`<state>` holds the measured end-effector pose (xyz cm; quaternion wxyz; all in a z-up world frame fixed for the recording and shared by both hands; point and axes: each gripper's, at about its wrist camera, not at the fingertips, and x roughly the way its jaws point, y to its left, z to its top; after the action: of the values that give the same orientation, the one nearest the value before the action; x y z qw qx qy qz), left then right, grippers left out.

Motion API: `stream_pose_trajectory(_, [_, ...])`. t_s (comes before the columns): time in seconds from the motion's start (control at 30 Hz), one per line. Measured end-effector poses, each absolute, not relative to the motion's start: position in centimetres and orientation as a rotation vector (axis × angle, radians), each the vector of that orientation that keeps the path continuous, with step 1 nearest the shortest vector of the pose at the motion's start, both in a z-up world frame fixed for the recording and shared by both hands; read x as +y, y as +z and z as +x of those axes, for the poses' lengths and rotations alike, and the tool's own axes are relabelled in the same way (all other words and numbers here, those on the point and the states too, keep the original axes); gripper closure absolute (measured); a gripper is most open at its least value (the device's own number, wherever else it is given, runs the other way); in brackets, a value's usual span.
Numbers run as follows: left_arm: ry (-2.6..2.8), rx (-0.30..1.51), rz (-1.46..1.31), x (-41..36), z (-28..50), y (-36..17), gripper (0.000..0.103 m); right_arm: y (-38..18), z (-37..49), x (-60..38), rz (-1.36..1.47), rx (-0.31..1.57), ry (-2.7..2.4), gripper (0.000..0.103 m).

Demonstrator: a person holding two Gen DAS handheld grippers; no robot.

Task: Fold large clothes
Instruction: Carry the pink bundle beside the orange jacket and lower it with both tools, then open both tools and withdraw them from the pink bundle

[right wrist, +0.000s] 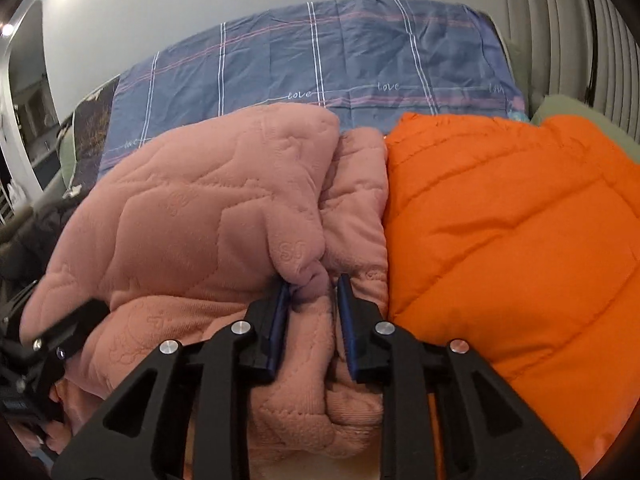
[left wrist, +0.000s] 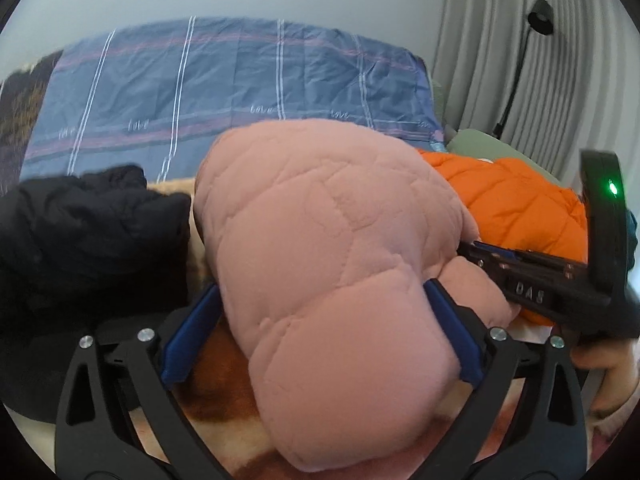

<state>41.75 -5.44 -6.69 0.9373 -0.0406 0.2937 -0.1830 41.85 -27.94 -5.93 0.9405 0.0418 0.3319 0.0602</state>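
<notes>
Low in the frame, the right tongs (right wrist: pixel 312 312) pinch a small fold of the pink quilted garment (right wrist: pixel 192 216) bunched on the bed beside the orange jacket (right wrist: pixel 512 240), while the left tongs (left wrist: pixel 320 340) straddle it wide without gripping, so the thin fold might slip free under the garment's bulk.

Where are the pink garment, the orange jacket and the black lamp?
Pink garment (right wrist: pixel 192 216): right wrist view, on its quilted top.
Orange jacket (right wrist: pixel 512 232): right wrist view, on its puffy middle panel.
Black lamp (left wrist: pixel 541 18): left wrist view, on its head, before the curtain.

Black skeletal left gripper (left wrist: pixel 320 332), blue pads, silver screws, right gripper (right wrist: pixel 312 320) alike, green light
</notes>
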Motion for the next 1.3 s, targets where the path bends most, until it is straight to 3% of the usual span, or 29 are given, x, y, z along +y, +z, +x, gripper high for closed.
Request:
stream_pose_trajectory(0.23, [-0.302,0.571,-0.028,-5.9,37.8,-4.2,0.002,-1.5,33.6,-29.6,0.106,0.595,0.133,0.062])
stream_pose_trajectory(0.37, [-0.297,0.523,0.075,-7.3,32.1,-0.9,0.002,0.9,25.3,-29.4,0.047,0.551,0.104,0.040])
stream_pose_trajectory(0.7, [-0.291,0.407,0.097,-11.2,12.8,6.4,0.002,6.3,7.6,-28.9,0.054,0.431,0.054,0.003])
stream_pose_trajectory(1.0, [-0.164,0.317,0.071,-9.9,-0.2,7.5,0.002,8.4,-2.1,-25.9,0.002,0.371,-0.088,0.001])
stream_pose_trajectory(1.3, [-0.121,0.331,0.030,-7.7,-6.2,7.9,0.002,8.9,-7.9,-25.8,0.090,0.322,-0.121,0.001])
